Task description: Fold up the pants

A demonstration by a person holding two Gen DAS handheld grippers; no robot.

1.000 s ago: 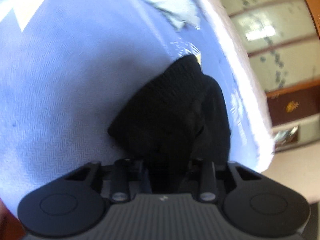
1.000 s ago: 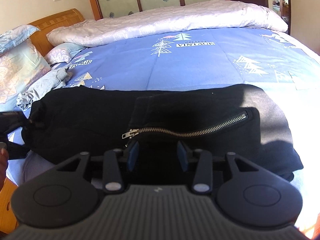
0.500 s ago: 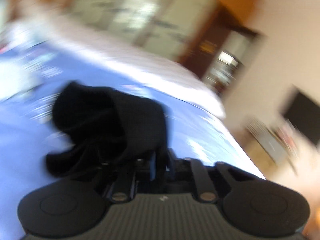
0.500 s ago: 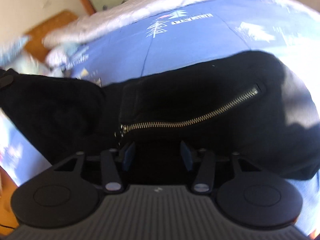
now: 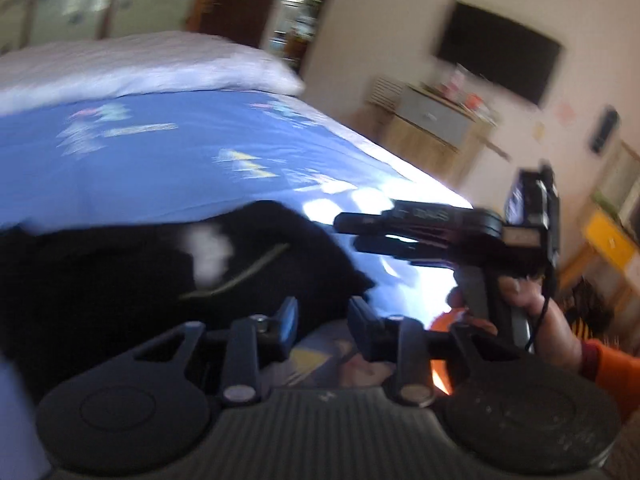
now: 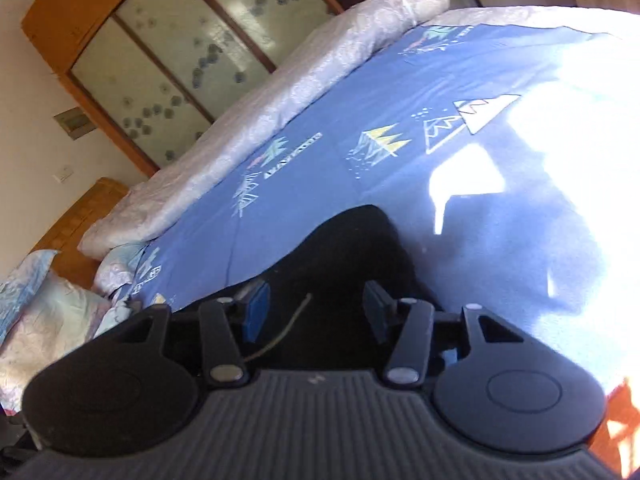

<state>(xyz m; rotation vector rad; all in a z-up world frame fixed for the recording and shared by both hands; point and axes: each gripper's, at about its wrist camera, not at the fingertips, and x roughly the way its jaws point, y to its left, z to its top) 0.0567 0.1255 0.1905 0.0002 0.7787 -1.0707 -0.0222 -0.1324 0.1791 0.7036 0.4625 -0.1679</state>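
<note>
Released from the left gripper [image 5: 322,322], now spread empty like the right gripper [image 6: 316,312], black pants [image 5: 132,276] lie folded at the bed's [image 5: 160,168] near edge.

Printed word on my blue bedsheet [image 6: 320,184] beside the tree drawings too tilted and small to read, nothing else lettered legibly

The pants [image 6: 352,256] are matt black cloth with a dull metal zipper [image 5: 240,276]. The blue bedsheet [image 6: 400,184] is smooth printed cloth; the pale quilt [image 6: 280,92] looks faintly glossy. The headboard [image 6: 84,216] is smooth wood.
</note>
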